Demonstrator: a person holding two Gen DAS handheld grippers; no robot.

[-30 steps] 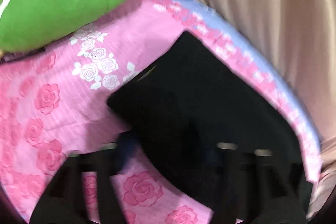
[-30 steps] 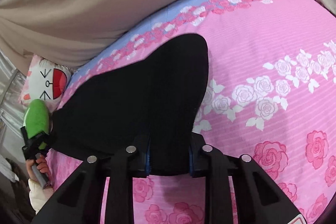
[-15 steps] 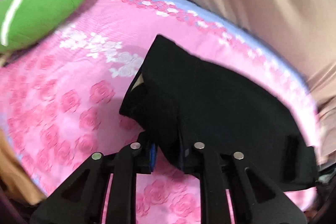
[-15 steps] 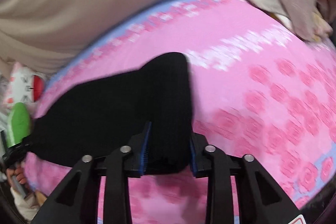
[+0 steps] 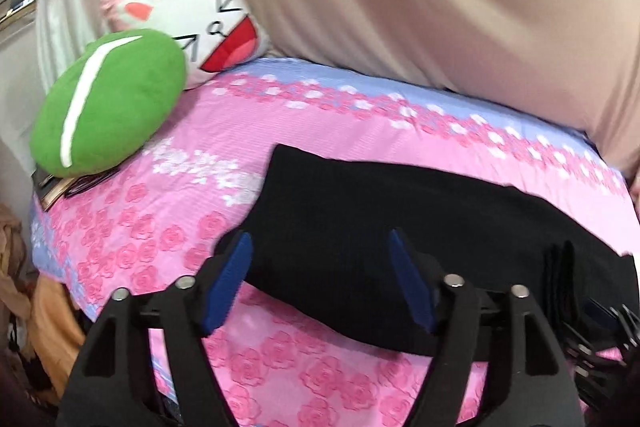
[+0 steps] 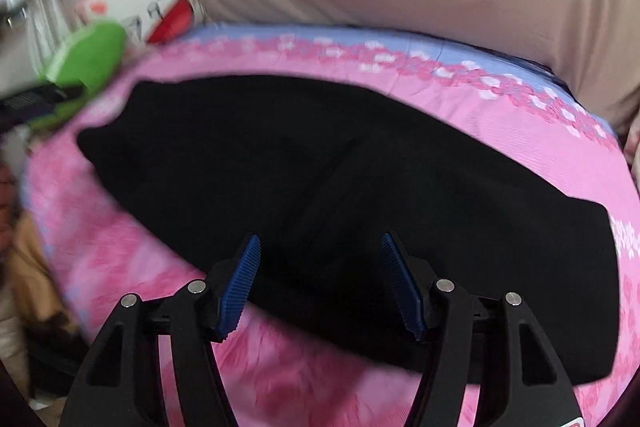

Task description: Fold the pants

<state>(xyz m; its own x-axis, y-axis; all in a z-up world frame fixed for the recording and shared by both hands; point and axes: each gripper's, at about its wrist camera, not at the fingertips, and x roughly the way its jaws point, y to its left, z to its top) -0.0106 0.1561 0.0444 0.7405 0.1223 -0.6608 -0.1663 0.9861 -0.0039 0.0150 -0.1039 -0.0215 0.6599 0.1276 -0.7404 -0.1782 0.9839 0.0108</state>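
Left wrist view: both my sets of fingers [image 5: 320, 281] [image 6: 320, 281] spread, empty; pants [image 6: 340, 195] flat on bed [image 5: 320, 131] just ahead; judge next fold needs even pinches at matching edges.

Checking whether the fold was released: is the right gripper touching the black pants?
Cannot tell. In the right wrist view the right gripper is open, but black pants fill the space between its fingers, hiding any gap.
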